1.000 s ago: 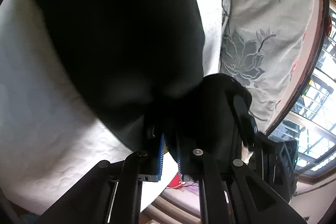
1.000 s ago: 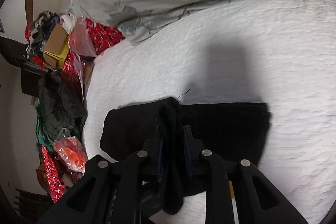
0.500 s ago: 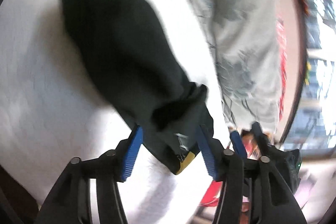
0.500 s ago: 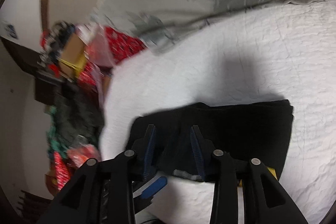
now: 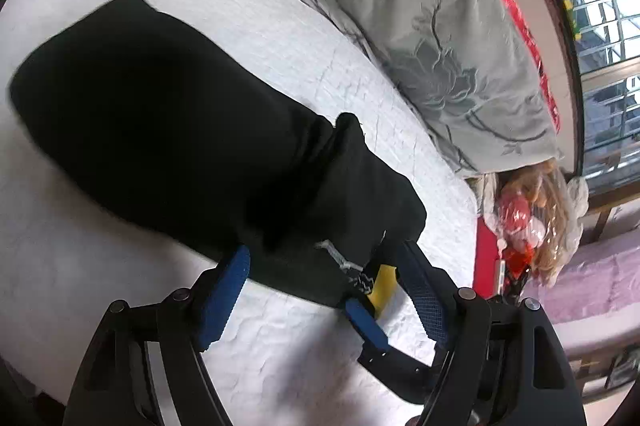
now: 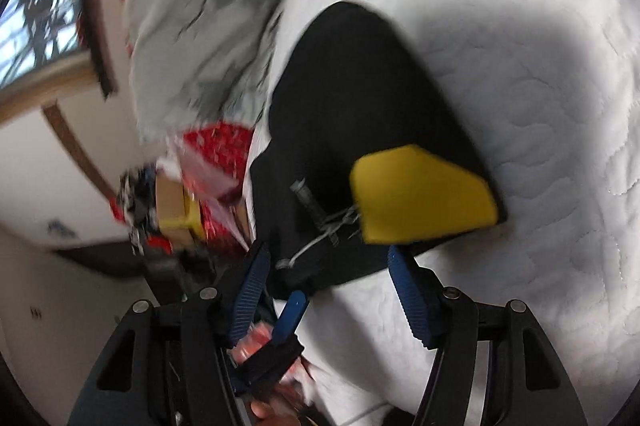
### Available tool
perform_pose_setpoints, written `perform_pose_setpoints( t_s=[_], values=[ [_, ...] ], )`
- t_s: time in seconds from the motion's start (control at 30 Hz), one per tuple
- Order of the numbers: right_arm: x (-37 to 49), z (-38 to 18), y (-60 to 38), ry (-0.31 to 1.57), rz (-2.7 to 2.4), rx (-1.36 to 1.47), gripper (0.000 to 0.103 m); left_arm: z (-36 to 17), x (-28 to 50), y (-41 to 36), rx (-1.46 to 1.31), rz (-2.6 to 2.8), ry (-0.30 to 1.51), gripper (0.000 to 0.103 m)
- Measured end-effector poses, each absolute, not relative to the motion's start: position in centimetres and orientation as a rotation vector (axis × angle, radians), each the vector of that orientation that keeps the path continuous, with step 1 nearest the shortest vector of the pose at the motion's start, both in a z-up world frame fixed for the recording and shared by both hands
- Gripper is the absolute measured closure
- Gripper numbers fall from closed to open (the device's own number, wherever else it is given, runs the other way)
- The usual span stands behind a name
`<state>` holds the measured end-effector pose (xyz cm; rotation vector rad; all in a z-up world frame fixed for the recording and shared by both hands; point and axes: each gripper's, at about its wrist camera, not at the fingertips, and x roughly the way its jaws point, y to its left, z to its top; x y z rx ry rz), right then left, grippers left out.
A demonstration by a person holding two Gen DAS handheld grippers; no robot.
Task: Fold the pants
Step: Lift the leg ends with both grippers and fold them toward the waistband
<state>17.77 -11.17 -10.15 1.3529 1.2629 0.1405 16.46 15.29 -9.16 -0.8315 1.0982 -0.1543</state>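
Observation:
The black pants [image 5: 192,130] lie folded into a thick strip on the white quilted bed [image 5: 80,266]. Their waistband end, with a yellow patch [image 6: 420,194] and a grey drawstring [image 6: 320,222], faces both grippers. My left gripper [image 5: 324,250] hovers over that end, jaws opening, the cloth's edge between its blue fingers [image 5: 228,286] but not pressed. My right gripper [image 6: 328,250] is right beside it at the same end, its jaws opening too, with nothing pinched. One blue finger of the right gripper [image 5: 366,322] shows in the left wrist view.
A grey floral duvet [image 5: 420,26] is bunched along the far side of the bed, over red patterned cloth [image 5: 516,14]. Past the bed's edge sit a plastic bag [image 5: 528,218], a heap of boxes and clutter [image 6: 172,210] and a window [image 5: 600,26].
Both grippers were shut on the pants' end and have opened and let it go. The left one rose and rolled. The right one swung sideways and down, its view rolling.

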Motion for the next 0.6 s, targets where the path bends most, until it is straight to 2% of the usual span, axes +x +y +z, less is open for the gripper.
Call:
perform_pose_setpoints(
  t_s=[0.03, 0.07, 0.1, 0.13, 0.2, 0.23, 0.27, 0.43, 0.6],
  values=[
    [17.7, -10.5, -11.4, 1.251, 0.114, 1.380, 0.041, -9.4, 16.9, 14.9, -0.824, -0.153, 1.105, 0.029],
    [17.6, -10.8, -11.6, 1.231, 0.094, 1.408, 0.044, -9.6, 17.5, 14.6, -0.810, -0.145, 1.114, 0.036],
    [17.5, -11.2, -11.9, 1.202, 0.072, 1.446, 0.045, -9.9, 18.1, 14.4, -0.798, -0.137, 1.122, 0.049],
    [17.6, -11.4, -12.1, 1.192, 0.062, 1.464, 0.046, -10.2, 18.6, 14.2, -0.785, -0.132, 1.137, 0.055],
    [17.7, -12.3, -12.5, 1.172, 0.037, 1.540, 0.056, -10.9, 19.7, 13.9, -0.783, -0.120, 1.169, 0.072],
    [17.8, -12.7, -12.7, 1.168, 0.036, 1.569, 0.072, -11.0, 19.7, 13.8, -0.787, -0.120, 1.170, 0.076],
    [17.8, -12.7, -12.9, 1.173, 0.038, 1.576, 0.093, -10.9, 20.1, 13.6, -0.788, -0.123, 1.164, 0.083],
    [16.9, -10.0, -17.9, 1.069, 0.022, 1.485, 0.096, -10.6, 20.7, 10.7, -0.695, -0.162, 1.162, 0.084],
    [15.2, -12.1, -19.1, 1.141, -0.021, 1.474, 0.096, -13.3, 20.0, 9.7, -0.668, -0.138, 1.193, 0.085]
  ],
)
